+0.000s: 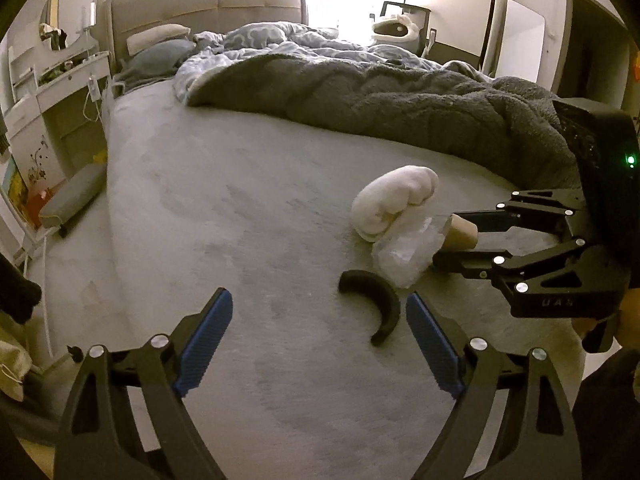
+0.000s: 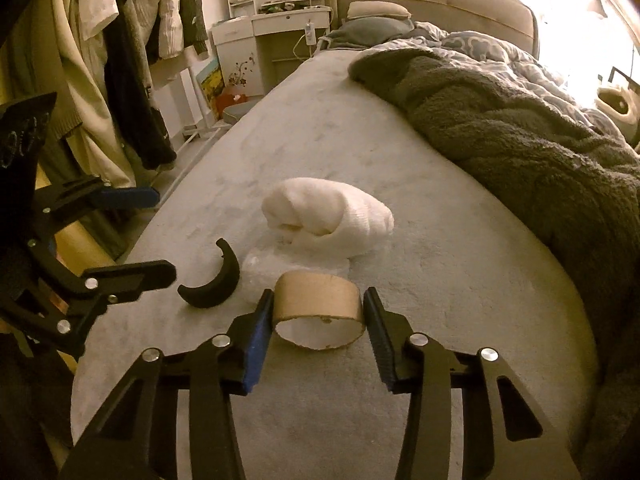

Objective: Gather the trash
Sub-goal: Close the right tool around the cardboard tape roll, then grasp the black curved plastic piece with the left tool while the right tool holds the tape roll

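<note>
A brown cardboard tube (image 2: 318, 312) sits between the fingers of my right gripper (image 2: 318, 308), which is shut on it just above the grey bed sheet (image 2: 360, 140). The tube (image 1: 462, 234) and right gripper (image 1: 444, 236) also show in the left wrist view. Beside it lie a crumpled clear plastic wrapper (image 1: 404, 252), a curved black piece (image 1: 376, 304) and a rolled white cloth (image 1: 394, 200). My left gripper (image 1: 320, 340) is open and empty, hovering just before the black piece. In the right wrist view the black piece (image 2: 216, 280), the cloth (image 2: 328, 216) and the left gripper (image 2: 160, 236) show.
A dark fleece blanket (image 1: 400, 104) and a rumpled patterned duvet (image 1: 280, 40) cover the bed's far side. Pillows (image 1: 160, 48) lie at the headboard. A white dressing table (image 2: 276, 28) and hanging clothes (image 2: 120, 40) stand beside the bed. A grey stool (image 1: 72, 196) sits on the floor.
</note>
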{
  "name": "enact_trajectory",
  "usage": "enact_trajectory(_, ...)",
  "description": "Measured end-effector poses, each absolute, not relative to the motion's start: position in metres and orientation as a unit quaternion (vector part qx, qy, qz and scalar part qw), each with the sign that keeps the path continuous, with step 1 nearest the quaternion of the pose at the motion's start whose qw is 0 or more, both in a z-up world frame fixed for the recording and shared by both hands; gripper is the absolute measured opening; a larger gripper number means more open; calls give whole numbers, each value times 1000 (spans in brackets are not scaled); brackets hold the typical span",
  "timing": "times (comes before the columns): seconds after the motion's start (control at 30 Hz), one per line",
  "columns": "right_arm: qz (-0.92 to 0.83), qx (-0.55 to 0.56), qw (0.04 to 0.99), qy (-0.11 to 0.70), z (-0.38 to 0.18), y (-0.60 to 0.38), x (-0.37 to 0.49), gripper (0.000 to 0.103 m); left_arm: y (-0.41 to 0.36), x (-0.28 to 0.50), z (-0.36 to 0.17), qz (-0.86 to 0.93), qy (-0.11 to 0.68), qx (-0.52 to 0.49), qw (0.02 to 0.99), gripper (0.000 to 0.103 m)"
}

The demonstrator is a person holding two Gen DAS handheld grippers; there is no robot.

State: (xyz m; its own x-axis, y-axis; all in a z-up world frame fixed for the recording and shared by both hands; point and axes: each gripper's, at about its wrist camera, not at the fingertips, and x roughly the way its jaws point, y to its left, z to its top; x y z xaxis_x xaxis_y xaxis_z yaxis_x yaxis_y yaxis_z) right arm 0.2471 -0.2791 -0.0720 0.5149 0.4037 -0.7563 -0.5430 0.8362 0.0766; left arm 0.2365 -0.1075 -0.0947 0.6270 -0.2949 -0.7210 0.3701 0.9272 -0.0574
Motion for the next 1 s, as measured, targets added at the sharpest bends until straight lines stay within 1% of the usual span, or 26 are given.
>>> enact_trajectory(0.1, 276, -86, 866, 409, -71, -282, 246, 44, -112, 237, -96, -188, 394, 40, 899, 88)
enact_trajectory(0.23, 276, -77, 866, 409, -71, -286, 245, 44, -122, 240, -102, -183, 405, 40, 895, 81)
enact_trajectory(0.4, 277, -58, 869, 405, -66, -296, 246, 44, -136, 243, -109, -175, 415, 53, 891, 78)
enact_trajectory(0.67, 281, -41, 873, 397, -59, -306, 246, 44, -147, 251, -122, -161, 431, 55, 886, 63)
enact_trajectory(0.8, 281, -36, 874, 394, -56, -310, 246, 44, -146, 254, -125, -156, 435, 41, 886, 59)
enact_trajectory(0.87, 281, -34, 875, 393, -53, -310, 247, 44, -145, 254, -125, -155, 435, 35, 886, 53)
enact_trajectory(0.93, 282, -31, 877, 388, -49, -308, 246, 44, -146, 256, -125, -153, 436, 32, 886, 52)
enact_trajectory(1.0, 283, -26, 879, 383, -44, -307, 246, 44, -147, 257, -125, -151, 436, 29, 887, 48)
